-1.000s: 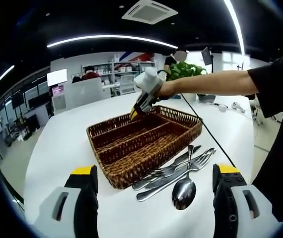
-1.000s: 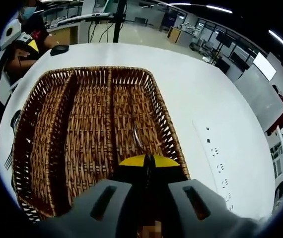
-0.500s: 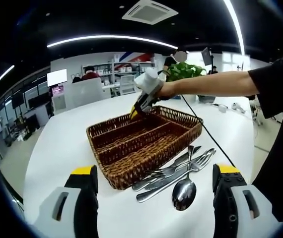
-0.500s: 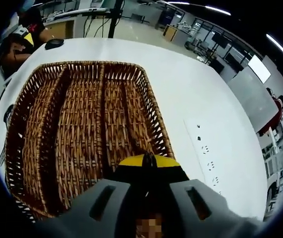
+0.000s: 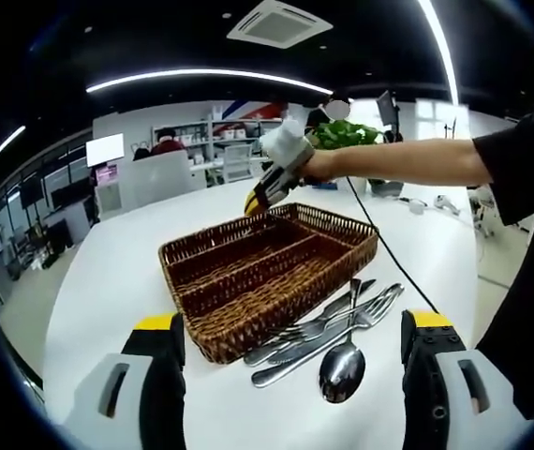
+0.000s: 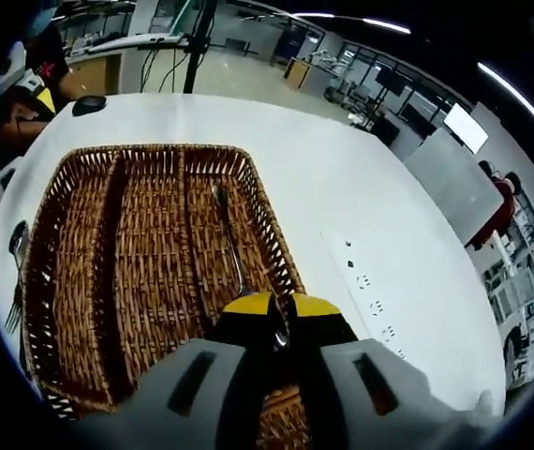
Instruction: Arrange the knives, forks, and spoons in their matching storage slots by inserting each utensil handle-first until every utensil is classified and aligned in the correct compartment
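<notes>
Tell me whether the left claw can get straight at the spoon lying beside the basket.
Probably yes. The left claw is open and the spoon lies between its tips on bare table, bowl nearest; only the neighbouring forks crowd its handle.

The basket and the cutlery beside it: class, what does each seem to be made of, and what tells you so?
The basket looks like woven wicker or rattan, brown with a slight sheen: interlaced strands show on its walls and dividers. The cutlery lying on the table looks like polished metal, probably stainless steel: the spoon bowl and handles are silvery and mirror the ceiling lights.
</notes>
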